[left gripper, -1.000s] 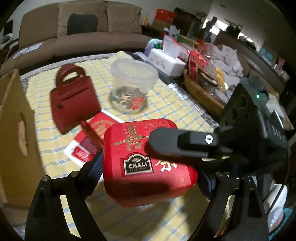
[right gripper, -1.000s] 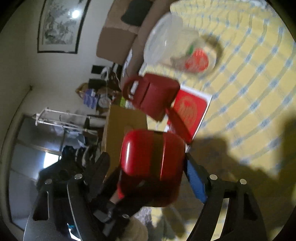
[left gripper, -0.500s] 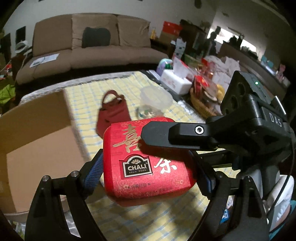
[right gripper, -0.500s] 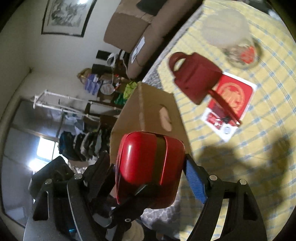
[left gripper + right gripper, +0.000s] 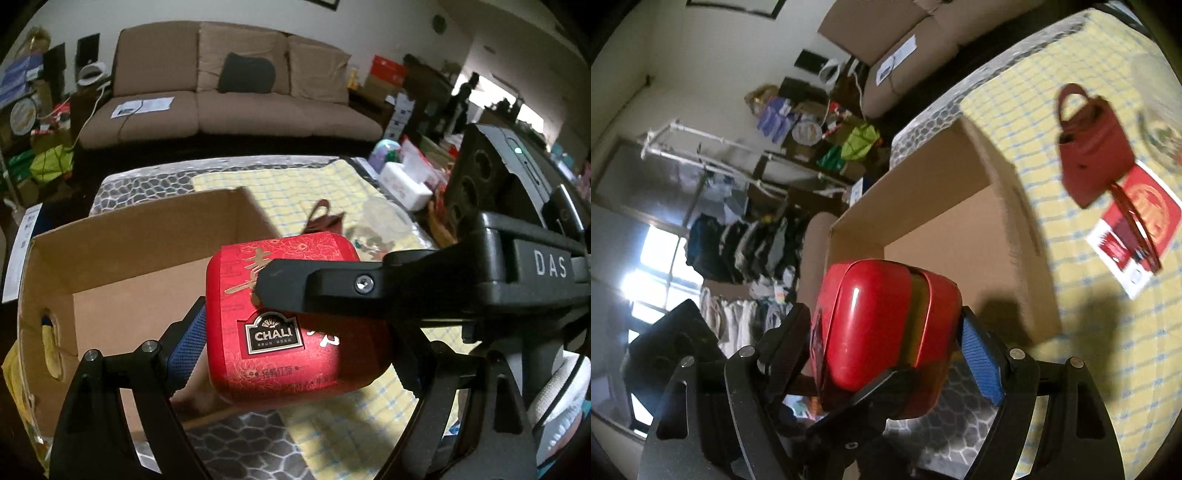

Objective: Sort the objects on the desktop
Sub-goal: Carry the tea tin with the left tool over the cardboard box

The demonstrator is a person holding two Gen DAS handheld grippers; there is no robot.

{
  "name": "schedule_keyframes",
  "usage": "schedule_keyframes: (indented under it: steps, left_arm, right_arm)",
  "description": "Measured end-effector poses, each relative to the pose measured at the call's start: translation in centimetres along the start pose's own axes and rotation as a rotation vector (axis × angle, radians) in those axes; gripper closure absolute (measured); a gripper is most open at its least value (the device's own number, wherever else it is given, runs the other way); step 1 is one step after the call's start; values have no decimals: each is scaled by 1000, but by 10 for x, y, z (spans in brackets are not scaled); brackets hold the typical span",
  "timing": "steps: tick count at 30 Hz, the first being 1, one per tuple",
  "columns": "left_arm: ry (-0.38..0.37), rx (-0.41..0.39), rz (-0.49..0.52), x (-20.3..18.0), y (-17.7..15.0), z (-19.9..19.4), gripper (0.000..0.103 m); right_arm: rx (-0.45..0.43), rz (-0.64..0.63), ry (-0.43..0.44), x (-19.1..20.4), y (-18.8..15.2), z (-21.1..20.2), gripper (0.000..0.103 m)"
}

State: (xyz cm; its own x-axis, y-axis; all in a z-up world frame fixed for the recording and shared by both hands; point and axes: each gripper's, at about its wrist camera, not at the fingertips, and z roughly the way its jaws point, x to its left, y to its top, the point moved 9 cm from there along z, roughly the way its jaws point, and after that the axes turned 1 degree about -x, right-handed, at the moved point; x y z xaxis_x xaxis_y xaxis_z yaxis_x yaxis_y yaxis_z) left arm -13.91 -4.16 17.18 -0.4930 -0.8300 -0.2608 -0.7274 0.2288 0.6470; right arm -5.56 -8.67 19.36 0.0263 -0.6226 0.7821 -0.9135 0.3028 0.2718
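While both grippers clamp one red tea tin (image 5: 291,325), holding it in the air over the near edge of open cardboard box (image 5: 122,266).
Left gripper (image 5: 295,332): closed on tin's two sides, blue pad (image 5: 186,341) pressed to its left flank.
Right gripper (image 5: 886,332): closed across tin's lid and base, black finger (image 5: 314,288) lying over the CHALI label face, blue pad (image 5: 979,362) against the other face.
Tin tilted, label toward left wrist camera; seam between lid and body visible in right wrist view.
Elsewhere on yellow checked cloth (image 5: 1082,362): dark red handbag (image 5: 1093,147), red card (image 5: 1134,221) partly under its strap, clear plastic jar (image 5: 384,221) just beside bag. All well apart from tin. Brown sofa (image 5: 236,85) behind table.
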Motion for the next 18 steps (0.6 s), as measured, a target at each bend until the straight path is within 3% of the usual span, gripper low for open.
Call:
schedule_keyframes:
  steps: [8,14,18]
  left_arm:
    - [4,56,-106,60,19,27,17]
    - [-55,167,-212,96,24,64,17]
    - [-59,193,-237,112,32,83,18]
  right_arm:
    - [88,-17,-70,3,34,59,21]
    - [144,-45,-158,-14,59,96,21]
    - [166,-62,-195,-22,70,110,21]
